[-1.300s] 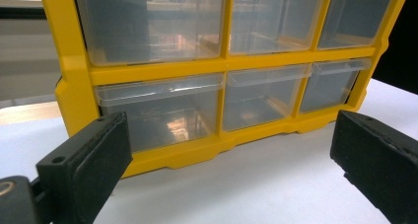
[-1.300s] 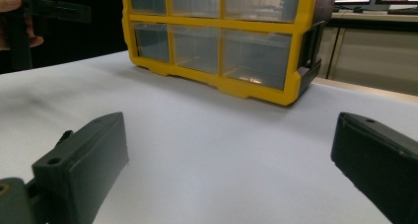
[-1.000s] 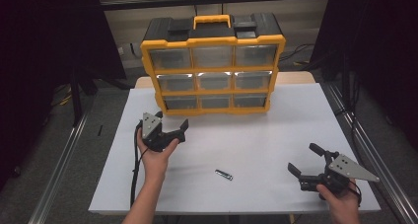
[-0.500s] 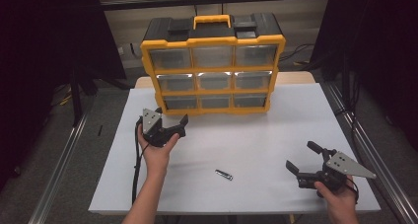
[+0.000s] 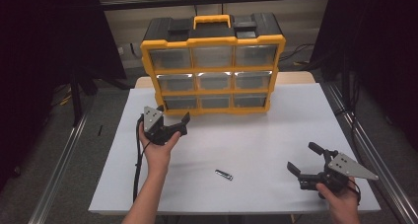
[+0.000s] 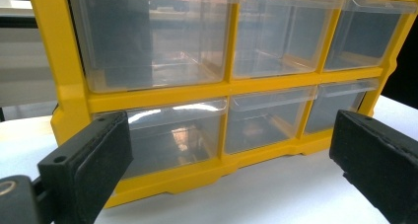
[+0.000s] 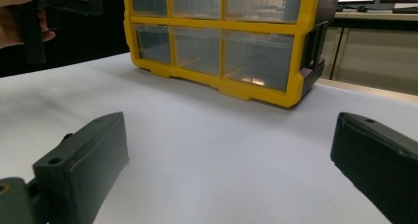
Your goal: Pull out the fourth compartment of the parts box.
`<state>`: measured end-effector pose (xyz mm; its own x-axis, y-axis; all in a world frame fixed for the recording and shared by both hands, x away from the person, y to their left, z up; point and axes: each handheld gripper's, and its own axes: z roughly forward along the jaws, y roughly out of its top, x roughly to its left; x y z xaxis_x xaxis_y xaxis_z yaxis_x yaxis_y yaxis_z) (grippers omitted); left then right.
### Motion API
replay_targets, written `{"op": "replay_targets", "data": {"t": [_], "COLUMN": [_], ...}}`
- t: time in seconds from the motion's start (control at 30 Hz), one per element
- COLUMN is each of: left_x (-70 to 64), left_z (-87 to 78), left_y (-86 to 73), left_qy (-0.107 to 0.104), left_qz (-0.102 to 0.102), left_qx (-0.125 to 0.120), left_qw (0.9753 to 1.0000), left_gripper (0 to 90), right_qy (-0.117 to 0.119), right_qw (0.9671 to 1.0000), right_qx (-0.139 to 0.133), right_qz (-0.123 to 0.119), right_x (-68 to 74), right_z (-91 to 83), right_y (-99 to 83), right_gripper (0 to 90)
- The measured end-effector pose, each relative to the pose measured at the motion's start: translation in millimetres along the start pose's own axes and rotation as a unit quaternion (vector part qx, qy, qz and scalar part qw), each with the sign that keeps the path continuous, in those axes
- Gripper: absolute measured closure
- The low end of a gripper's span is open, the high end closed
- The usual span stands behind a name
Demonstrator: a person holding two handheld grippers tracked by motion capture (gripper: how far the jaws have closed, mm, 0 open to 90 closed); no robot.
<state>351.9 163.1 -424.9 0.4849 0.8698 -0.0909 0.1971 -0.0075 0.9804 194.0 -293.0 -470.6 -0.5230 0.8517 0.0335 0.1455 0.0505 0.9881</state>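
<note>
While the yellow drawer cabinet stands upright at the far edge of the white counter, your left gripper hovers just in front of its bottom-left drawer, fingers spread wide and holding nothing. That drawer looks to be the thing you are going for, and it sits shut, flush with the frame like the other eight.

Bring the left gripper in level and square to the drawer face, so both fingers meet the clear front lip together; a tilted approach would likely skate off the smooth plastic. Close on the lip near its middle and pull straight back, low and slow, since the cabinet may slide toward you if you tug hard.

Your right gripper waits near the counter's front right corner, fingers also wide apart and empty. Consider resting it against the cabinet's side to steady it.

Mind the small metal piece lying loose on the counter between the two grippers.
</note>
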Motion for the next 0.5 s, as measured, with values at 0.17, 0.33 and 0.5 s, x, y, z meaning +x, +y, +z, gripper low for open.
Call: {"op": "replay_targets", "data": {"t": [0.17,0.33,0.5], "left_x": [3.7,3.9,4.5], "left_z": [-0.9,-0.9,-1.0], "left_y": [1.6,1.4,2.5], "left_qy": [0.002,0.008,0.008], "left_qz": [0.008,0.008,0.006], "left_qx": [0.001,0.005,0.002], "left_qw": [1.0000,0.9999,0.9999], "left_gripper": [2.7,2.6,2.6], "right_qy": [0.003,0.010,0.016], "right_qw": [1.0000,0.9999,0.9999], "right_qx": [0.001,0.003,0.007], "right_qz": [0.003,-0.001,-0.002], "right_x": [-1.6,-1.4,0.2], "right_z": [4.4,7.2,7.5], "right_y": [-0.5,-0.5,-0.3], "right_gripper": [0.7,0.7,0.7]}}
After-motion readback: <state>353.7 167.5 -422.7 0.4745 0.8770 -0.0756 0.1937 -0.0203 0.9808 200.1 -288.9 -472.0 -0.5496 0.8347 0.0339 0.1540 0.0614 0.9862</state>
